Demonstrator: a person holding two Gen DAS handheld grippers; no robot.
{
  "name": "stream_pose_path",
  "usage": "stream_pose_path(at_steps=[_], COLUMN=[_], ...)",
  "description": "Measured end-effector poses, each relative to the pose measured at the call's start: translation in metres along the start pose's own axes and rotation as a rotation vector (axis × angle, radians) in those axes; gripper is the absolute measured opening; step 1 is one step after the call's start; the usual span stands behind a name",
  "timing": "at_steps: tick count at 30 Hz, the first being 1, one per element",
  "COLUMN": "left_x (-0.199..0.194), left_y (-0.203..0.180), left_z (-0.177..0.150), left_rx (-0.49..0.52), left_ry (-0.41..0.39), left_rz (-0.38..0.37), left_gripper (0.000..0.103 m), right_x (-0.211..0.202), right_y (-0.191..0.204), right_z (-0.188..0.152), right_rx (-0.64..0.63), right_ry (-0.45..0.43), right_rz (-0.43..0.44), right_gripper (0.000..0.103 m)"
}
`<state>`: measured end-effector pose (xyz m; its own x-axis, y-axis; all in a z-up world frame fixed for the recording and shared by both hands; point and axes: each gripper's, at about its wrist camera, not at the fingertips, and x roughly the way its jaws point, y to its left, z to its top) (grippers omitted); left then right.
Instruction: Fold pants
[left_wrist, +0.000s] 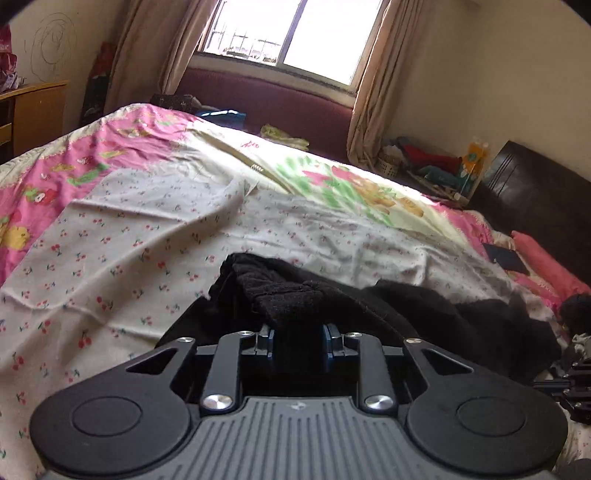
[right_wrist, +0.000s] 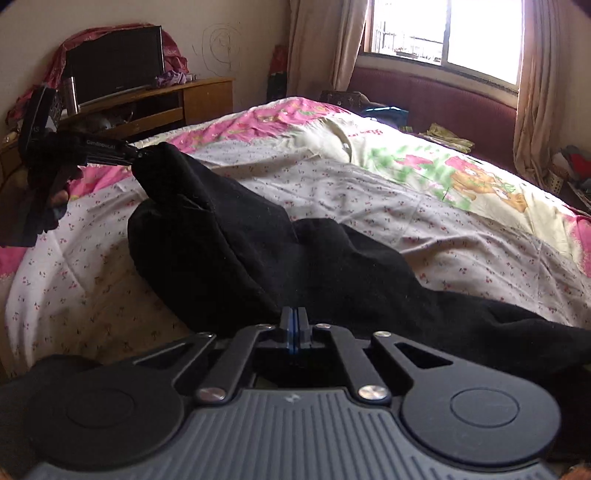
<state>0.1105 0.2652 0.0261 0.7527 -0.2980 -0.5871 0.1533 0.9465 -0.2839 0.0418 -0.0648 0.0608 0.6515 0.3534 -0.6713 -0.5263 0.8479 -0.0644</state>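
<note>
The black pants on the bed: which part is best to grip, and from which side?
Grip the black pants at the raised bunched end, coming from the left side in the right wrist view: it stands above the cherry-print sheet, giving fingers a free edge.

Left gripper (left_wrist: 298, 338) fingertips buried under black pants (left_wrist: 388, 306); pad contact not visible. Pants run off the right edge past the right gripper (right_wrist: 293, 326) in its own view. Right of the pants: dark bundle (left_wrist: 576, 308) cut by frame edge, unidentifiable.
</note>
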Motion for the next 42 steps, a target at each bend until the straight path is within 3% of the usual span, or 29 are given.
stream_pose_path(at_steps=[2, 4, 7, 10, 12, 15, 16, 19, 21, 23, 24, 25, 28, 31, 33, 36, 38, 42], left_x=[0.003, -0.009, -0.029, -0.038, -0.037, -0.039, -0.037, -0.032, -0.032, -0.036, -0.038, -0.04, -0.041, -0.028, -0.017, -0.003, 0.007, -0.006], left_y=[0.009, 0.021, 0.026, 0.034, 0.04, 0.039, 0.037, 0.037, 0.037, 0.036, 0.033, 0.028, 0.011, -0.015, -0.027, -0.032, -0.028, -0.014], left_z=[-0.03, -0.045, -0.049, -0.042, -0.038, -0.038, -0.038, -0.038, -0.039, -0.042, -0.043, -0.044, -0.041, -0.032, -0.026, -0.012, -0.001, 0.024], left_rx=[0.007, -0.051, -0.058, -0.071, -0.117, -0.112, -0.102, -0.086, -0.061, -0.017, 0.029, 0.076, 0.211, 0.406, 0.517, 0.579, 0.573, 0.537], left_ry=[0.055, 0.039, -0.019, -0.064, -0.058, -0.046, -0.037, 0.002, 0.021, 0.026, 0.023, 0.012, -0.044, -0.105, -0.137, -0.131, -0.098, -0.154], left_rz=[0.059, 0.047, 0.066, 0.055, 0.006, -0.06, -0.064, -0.089, -0.088, -0.067, -0.039, -0.014, 0.028, 0.097, 0.146, 0.133, 0.105, 0.112], left_gripper=[0.039, 0.041, 0.041, 0.041, 0.042, 0.053, 0.059, 0.06, 0.06, 0.06, 0.06, 0.06, 0.06, 0.06, 0.06, 0.058, 0.025, 0.023], right_x=[0.024, 0.028, 0.017, 0.02, 0.035, 0.065, 0.076, 0.104, 0.124, 0.139, 0.144, 0.146, 0.142, 0.133, 0.127, 0.119, 0.121, 0.126], right_y=[0.014, 0.015, 0.023, 0.051, 0.071, 0.113, 0.127, 0.161, 0.179, 0.18, 0.176, 0.168, 0.135, 0.115, 0.109, 0.11, 0.114, 0.128], right_z=[-0.026, -0.036, -0.024, -0.003, 0.014, 0.031, 0.036, 0.043, 0.046, 0.053, 0.059, 0.068, 0.091, 0.103, 0.106, 0.109, 0.11, 0.126], right_rx=[-0.013, 0.077, 0.068, -0.048, -0.121, -0.26, -0.304, -0.418, -0.476, -0.448, -0.402, -0.326, -0.048, 0.075, 0.102, 0.061, 0.029, -0.016], right_ry=[0.096, 0.14, 0.064, 0.002, -0.038, -0.083, -0.096, -0.127, -0.142, -0.146, -0.134, -0.116, -0.079, -0.064, -0.055, -0.06, -0.053, -0.058], right_rz=[-0.044, -0.025, -0.033, -0.03, -0.009, 0.05, 0.074, 0.088, 0.025, -0.015, -0.014, 0.009, 0.097, 0.148, 0.167, 0.162, 0.165, 0.184], right_gripper=[0.004, 0.004, 0.004, 0.016, 0.028, 0.04, 0.04, 0.042, 0.042, 0.039, 0.021, 0.011, 0.008, 0.008, 0.008, 0.008, 0.008, 0.008])
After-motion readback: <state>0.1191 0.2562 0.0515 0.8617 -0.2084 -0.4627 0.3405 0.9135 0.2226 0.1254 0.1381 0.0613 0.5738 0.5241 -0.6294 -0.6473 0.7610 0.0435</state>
